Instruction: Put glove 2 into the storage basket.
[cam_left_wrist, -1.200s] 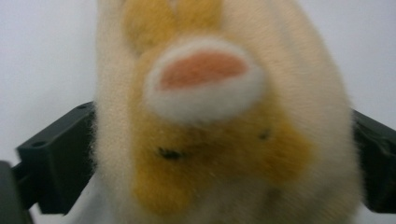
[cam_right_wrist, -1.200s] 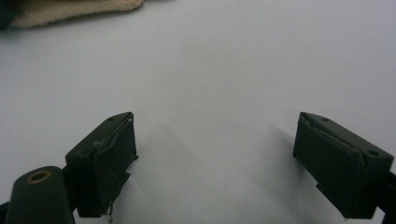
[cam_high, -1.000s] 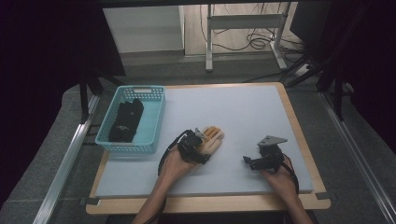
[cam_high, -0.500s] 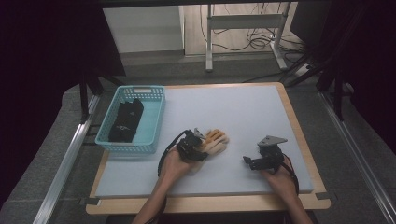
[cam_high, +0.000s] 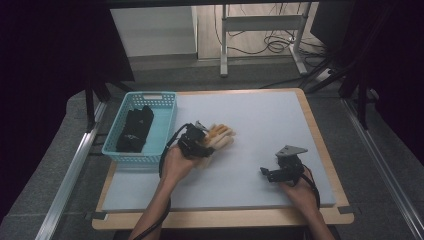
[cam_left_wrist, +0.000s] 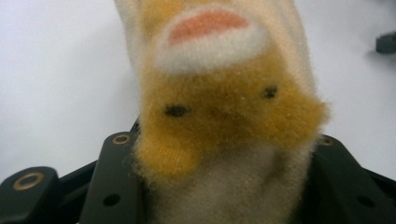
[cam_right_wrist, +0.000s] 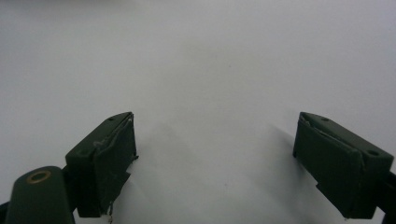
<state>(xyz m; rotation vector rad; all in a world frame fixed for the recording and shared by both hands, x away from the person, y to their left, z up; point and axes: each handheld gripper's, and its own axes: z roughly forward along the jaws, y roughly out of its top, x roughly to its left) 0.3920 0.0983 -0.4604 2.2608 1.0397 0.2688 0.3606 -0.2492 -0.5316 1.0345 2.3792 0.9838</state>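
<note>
High view: left gripper (cam_high: 202, 141) fingers clamped on a fuzzy yellow-and-cream sock (cam_left_wrist: 224, 107) just right of the blue basket (cam_high: 165, 125), which already holds dark socks (cam_high: 134, 129); right gripper (cam_right_wrist: 224, 163) fingers apart over bare table (cam_high: 260, 120); sock not yet binned.

High view overhead, facing forward-down; gripper views look along jaws, close above shared table (cam_high: 260, 125).

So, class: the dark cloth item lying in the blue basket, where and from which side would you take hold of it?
Come straight down from above: the blue basket has walls all round. Pinch the dark cloth item across its narrow middle, since it lies flat and lengthwise along the basket. The open right tool is free; the left tool already holds the fuzzy yellow sock.
</note>
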